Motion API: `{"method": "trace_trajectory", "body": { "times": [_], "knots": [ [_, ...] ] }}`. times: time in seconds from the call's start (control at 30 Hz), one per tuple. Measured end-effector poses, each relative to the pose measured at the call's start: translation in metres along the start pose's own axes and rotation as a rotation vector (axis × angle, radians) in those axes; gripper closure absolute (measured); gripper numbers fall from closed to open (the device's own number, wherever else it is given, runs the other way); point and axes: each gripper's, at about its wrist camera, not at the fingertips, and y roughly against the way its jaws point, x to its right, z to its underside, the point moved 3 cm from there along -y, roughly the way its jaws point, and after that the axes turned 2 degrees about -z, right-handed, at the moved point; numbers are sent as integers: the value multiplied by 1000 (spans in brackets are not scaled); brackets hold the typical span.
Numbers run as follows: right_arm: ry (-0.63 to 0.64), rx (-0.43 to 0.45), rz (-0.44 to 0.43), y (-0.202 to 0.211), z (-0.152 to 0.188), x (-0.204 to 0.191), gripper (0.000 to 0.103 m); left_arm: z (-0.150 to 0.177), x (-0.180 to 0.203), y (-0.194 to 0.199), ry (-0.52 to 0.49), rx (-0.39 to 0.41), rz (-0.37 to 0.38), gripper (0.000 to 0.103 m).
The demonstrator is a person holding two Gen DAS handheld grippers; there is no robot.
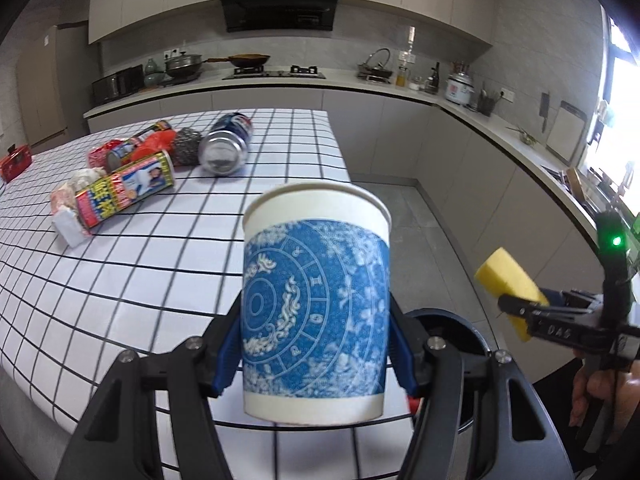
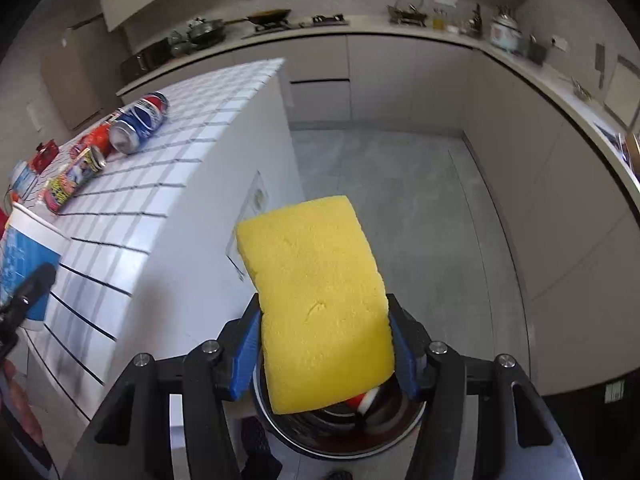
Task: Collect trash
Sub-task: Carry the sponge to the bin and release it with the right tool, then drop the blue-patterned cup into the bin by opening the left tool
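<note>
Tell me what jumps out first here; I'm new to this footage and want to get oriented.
The blue-patterned paper cup fills the left wrist view, clamped upright in the left gripper at the edge of the checked table. The yellow sponge, held in the right gripper, hangs above the round bin on the floor. Farther back on the table lie cans and wrappers.

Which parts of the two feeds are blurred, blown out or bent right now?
Left wrist view: window at right blown out white; paper cup slightly soft; tablecloth grid lines bowed by the fisheye. Right wrist view: tablecloth grid smeared by motion blur, cans soft; yellow sponge fairly sharp; counter edge curved, corners dark.
</note>
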Motion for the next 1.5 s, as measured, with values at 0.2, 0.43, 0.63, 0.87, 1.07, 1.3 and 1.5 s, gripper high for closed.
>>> {"method": "trace_trajectory", "body": {
  "times": [0.2,0.43,0.63,0.87,1.07,1.3,1.5],
  "knots": [
    [-19,-49,3,-19,26,21,43,8,26,-4,-33,-7,26,40],
    [-17,-89,20,-40,35,39,27,18,49,-5,-55,-13,29,40],
    [-59,-46,30,-21,39,57,27,27,70,-13,-48,-35,41,40],
    [-73,-11,75,-2,43,86,27,42,120,-27,-74,-63,93,40],
    [-91,-40,98,-9,56,111,27,71,147,-59,-82,-136,111,40],
    [-106,-58,118,-12,69,134,27,112,173,-102,-65,-257,113,39],
    [-123,-54,149,-4,69,153,27,110,193,-111,-57,-275,80,4]
  ]
}}
